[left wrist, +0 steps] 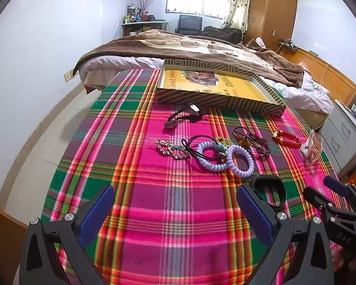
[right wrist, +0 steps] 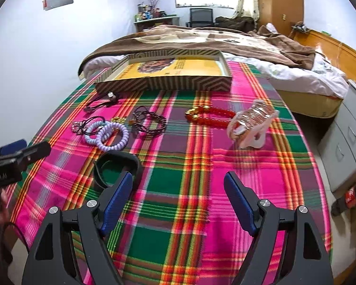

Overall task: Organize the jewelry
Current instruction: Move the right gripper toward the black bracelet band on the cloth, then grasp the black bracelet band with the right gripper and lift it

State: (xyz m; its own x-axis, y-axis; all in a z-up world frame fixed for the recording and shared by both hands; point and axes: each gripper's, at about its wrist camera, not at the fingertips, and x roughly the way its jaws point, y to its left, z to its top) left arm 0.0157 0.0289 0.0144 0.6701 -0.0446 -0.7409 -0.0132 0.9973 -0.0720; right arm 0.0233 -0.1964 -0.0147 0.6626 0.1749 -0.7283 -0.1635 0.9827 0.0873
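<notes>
Jewelry spread over a plaid cloth (right wrist: 178, 180) in pink, green and orange, none of it yet in the box. Nearest, both grippers hovering above the cloth, empty: left gripper (left wrist: 175, 211) with blue pads wide apart, right gripper (right wrist: 178, 199) likewise spread wide. Just ahead of them, a black band (right wrist: 117, 168), a broad matte loop standing on edge, touching nothing else. Further on, two pale lilac coil ties (right wrist: 106, 134), glossy and spiralled, overlapping each other, with thin black cords (left wrist: 197, 147) looped through and under them. Left of those, a gold chain piece (left wrist: 170, 148) with small glittering links. Beside the coils, dark beads (right wrist: 149, 122), a doubled strand of tiny maroon spheres in a loose heap. To the right, a red bracelet (right wrist: 211, 116) of large shiny round beads with gold ones at one end. Near the cloth's right edge, a clear clip (right wrist: 251, 124), peach-tinted plastic with a pale base, tilted. Behind, close to the box, a black cord (left wrist: 187, 114) with a small white square charm. Farthest, a shallow striped box (right wrist: 168, 80), open, yellow print lining its floor, sitting at the cloth's far end, with a bed (right wrist: 225, 40) under a brown blanket beyond.
</notes>
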